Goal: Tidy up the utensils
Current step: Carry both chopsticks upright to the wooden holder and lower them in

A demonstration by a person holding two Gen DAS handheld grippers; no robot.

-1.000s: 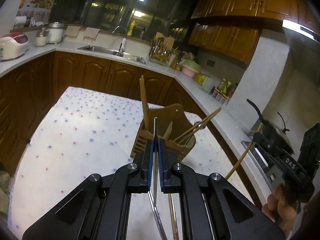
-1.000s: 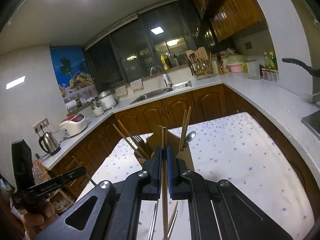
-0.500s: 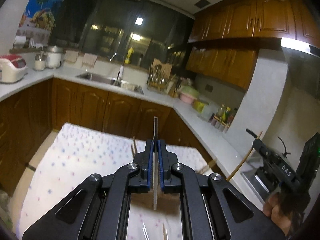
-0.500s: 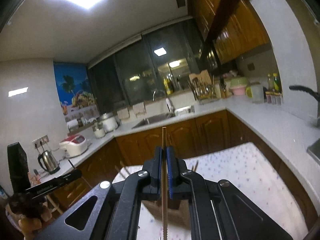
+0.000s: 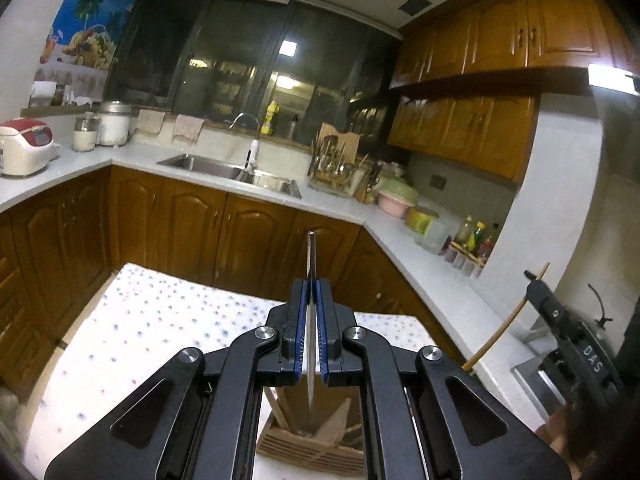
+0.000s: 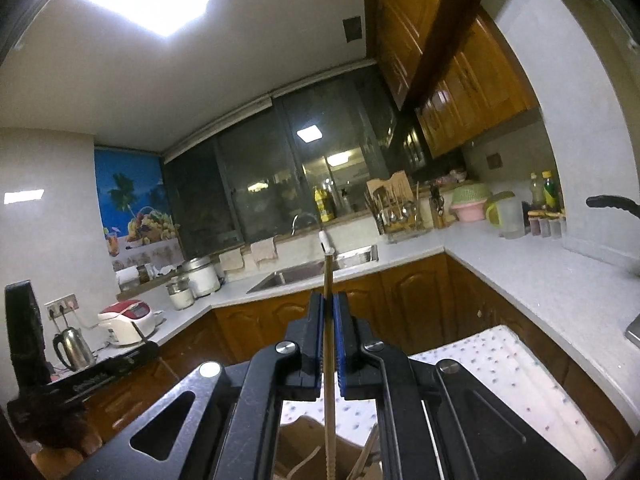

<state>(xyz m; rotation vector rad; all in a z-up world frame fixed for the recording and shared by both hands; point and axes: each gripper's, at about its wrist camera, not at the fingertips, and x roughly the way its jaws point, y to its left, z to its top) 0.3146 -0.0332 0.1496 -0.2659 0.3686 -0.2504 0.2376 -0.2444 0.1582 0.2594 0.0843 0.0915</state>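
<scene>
My left gripper [image 5: 311, 292] is shut on a thin metal utensil [image 5: 310, 256] that stands upright, its lower end hanging over the wooden utensil holder [image 5: 316, 440] seen below between the jaws. My right gripper [image 6: 329, 304] is shut on a wooden chopstick [image 6: 327, 276], also upright, above the same holder [image 6: 308, 440]. The right gripper with its chopstick [image 5: 508, 320] shows at the right edge of the left wrist view. The left gripper [image 6: 100, 372] shows at the left edge of the right wrist view.
The holder stands on a table with a white dotted cloth [image 5: 160, 320]. Wooden cabinets and a white counter [image 5: 420, 256] wrap around behind, with a sink [image 5: 228, 168], a dish rack [image 5: 336, 168], a rice cooker [image 5: 24, 148] and a kettle [image 6: 72, 344]. A pan handle [image 6: 612, 202] is at right.
Both grippers have tilted upward and risen. The holder dropped from the middle of both views to the bottom edge. Both still grip their utensils.
</scene>
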